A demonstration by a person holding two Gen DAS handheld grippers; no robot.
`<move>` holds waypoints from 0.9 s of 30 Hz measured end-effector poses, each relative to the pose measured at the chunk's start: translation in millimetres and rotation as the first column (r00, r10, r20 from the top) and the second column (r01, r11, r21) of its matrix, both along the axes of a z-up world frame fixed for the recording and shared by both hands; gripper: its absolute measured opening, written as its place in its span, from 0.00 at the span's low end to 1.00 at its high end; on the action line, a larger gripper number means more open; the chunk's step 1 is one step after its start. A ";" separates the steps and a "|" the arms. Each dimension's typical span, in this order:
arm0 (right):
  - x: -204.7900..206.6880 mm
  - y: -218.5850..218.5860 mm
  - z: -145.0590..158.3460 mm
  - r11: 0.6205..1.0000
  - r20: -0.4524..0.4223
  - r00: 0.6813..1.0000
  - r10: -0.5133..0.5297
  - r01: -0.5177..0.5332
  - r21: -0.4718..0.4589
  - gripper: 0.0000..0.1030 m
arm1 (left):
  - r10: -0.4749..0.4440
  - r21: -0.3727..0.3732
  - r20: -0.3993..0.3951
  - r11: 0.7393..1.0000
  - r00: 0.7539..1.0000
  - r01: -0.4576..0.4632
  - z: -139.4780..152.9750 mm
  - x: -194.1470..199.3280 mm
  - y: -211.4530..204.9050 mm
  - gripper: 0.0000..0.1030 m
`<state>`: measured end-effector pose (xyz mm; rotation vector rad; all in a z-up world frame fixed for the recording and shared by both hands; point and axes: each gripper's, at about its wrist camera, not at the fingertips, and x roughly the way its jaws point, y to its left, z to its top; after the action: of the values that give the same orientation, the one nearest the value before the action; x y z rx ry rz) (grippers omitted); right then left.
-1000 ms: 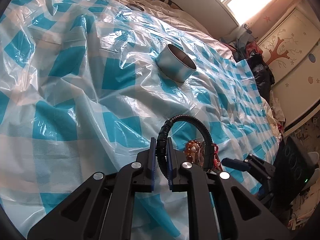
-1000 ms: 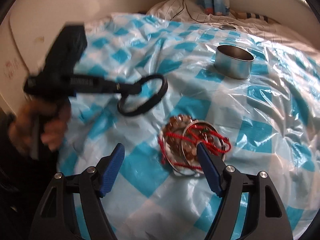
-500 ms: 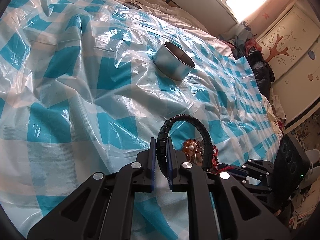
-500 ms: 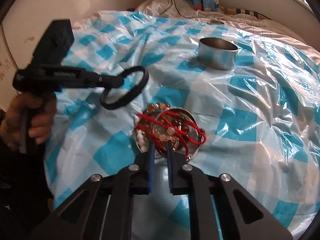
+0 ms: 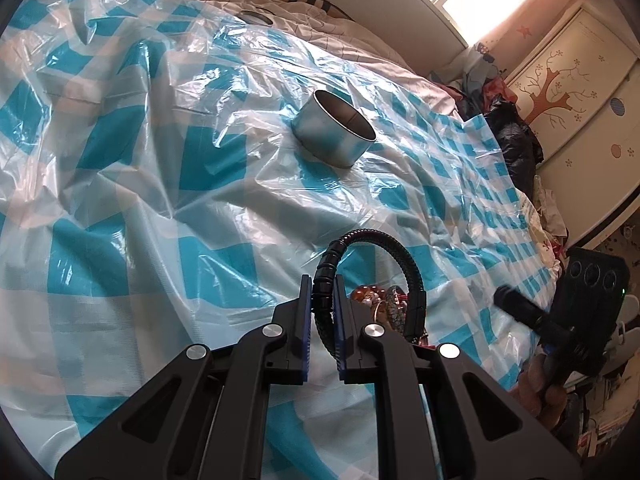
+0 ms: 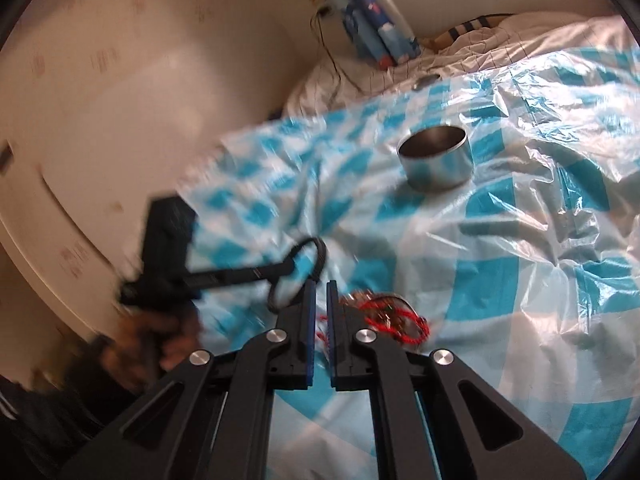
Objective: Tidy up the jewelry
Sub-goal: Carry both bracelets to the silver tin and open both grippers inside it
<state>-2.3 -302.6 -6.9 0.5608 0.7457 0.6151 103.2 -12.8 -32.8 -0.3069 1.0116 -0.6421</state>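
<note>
Two grippers are mine, and both are closed. My left gripper (image 5: 321,312) pinches a black ribbed bracelet loop (image 5: 370,248) by one side, the ring standing upright on edge with its open face turned across my view. My right gripper (image 6: 319,320) has just closed its jaws, and a strand of the red cord (image 6: 400,326) seems to run between the pads, though blur keeps me from being sure it is caught. What matters next, I think, is the round silver tin (image 5: 334,134): it stands open-mouthed ahead of both grippers on the blue-and-white checked plastic sheet (image 5: 120,200), well apart from each, with the tangled pile of beads and metal rings (image 6: 384,312) lying just under my right fingertips and just beside the held loop. My left looks the readier to carry its piece over. The left view shows the grip on the loop sharply; the right view alone shows the tin's inside, apparently empty, and the loop hanging from the left jaws.
</note>
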 end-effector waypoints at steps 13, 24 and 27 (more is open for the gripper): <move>-1.9 62.2 -22.5 0.905 -0.029 0.997 0.075 -0.080 -0.417 0.52 | 0.001 -0.002 -0.003 1.000 1.000 -0.001 1.0 0.4 -0.7 0.08; 6.5 28.7 -23.4 0.986 -0.050 0.998 0.035 -0.042 -0.159 0.03 | 0.000 -0.008 0.003 1.000 1.000 0.000 3.7 0.1 -2.6 0.08; 7.8 5.5 -18.5 1.000 -0.043 0.999 0.007 -0.007 0.019 0.03 | 0.002 -0.013 0.006 1.000 1.000 -0.001 5.2 0.7 -2.7 0.08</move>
<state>5.5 -297.1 -25.4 0.5904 0.7832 0.6187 103.9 -15.4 -27.6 -0.3172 1.0019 -0.6482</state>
